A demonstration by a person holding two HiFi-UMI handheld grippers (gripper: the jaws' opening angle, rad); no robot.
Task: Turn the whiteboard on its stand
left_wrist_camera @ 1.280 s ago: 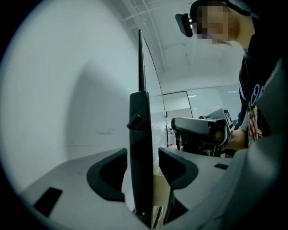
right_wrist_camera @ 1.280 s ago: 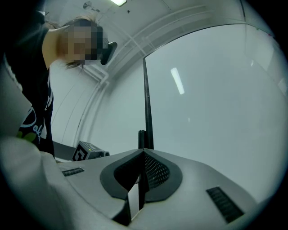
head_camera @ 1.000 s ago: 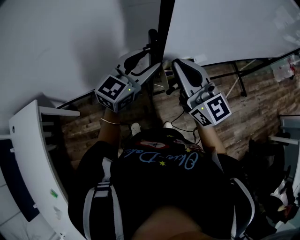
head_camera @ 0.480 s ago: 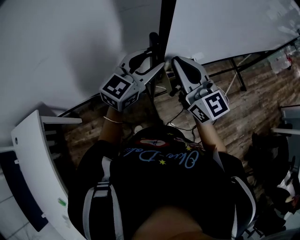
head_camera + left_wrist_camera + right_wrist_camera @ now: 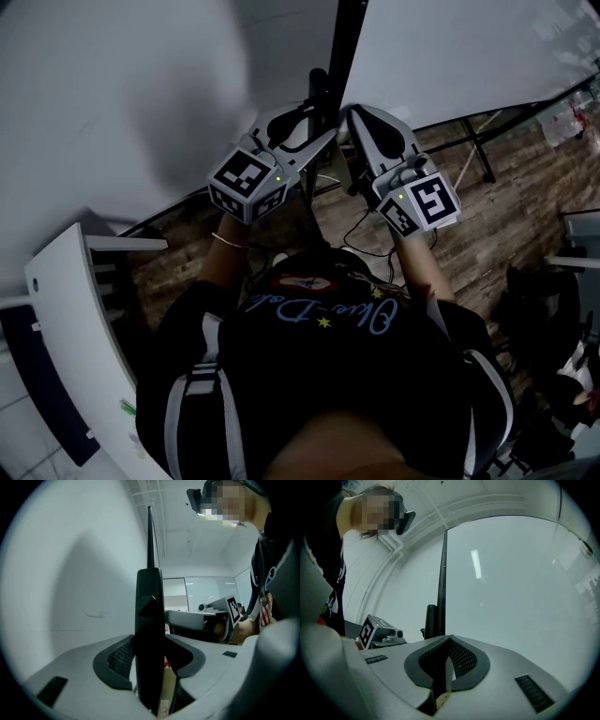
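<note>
The whiteboard [image 5: 469,56] shows as a big white panel with a thin black frame, to the right of the stand's black post [image 5: 320,89]. My left gripper [image 5: 321,118] straddles that post. In the left gripper view the post [image 5: 149,634] stands between the jaws, which are closing, with slim gaps still beside it. My right gripper [image 5: 349,114] sits at the panel's near edge. In the right gripper view the board [image 5: 511,597] fills the right side, its black edge runs down into the right gripper [image 5: 446,660], and the pads look closed on that thin edge.
Another white surface [image 5: 112,103] fills the view left of the post. A white shelf-like piece [image 5: 56,319] stands at the lower left. Black stand legs [image 5: 478,150] and a cable [image 5: 366,234] lie on the wood floor [image 5: 506,225]. Dark clutter [image 5: 553,319] is on the right.
Both grippers have edged up and to the right along with the post. The left jaws sit a little tighter round the post than before.
</note>
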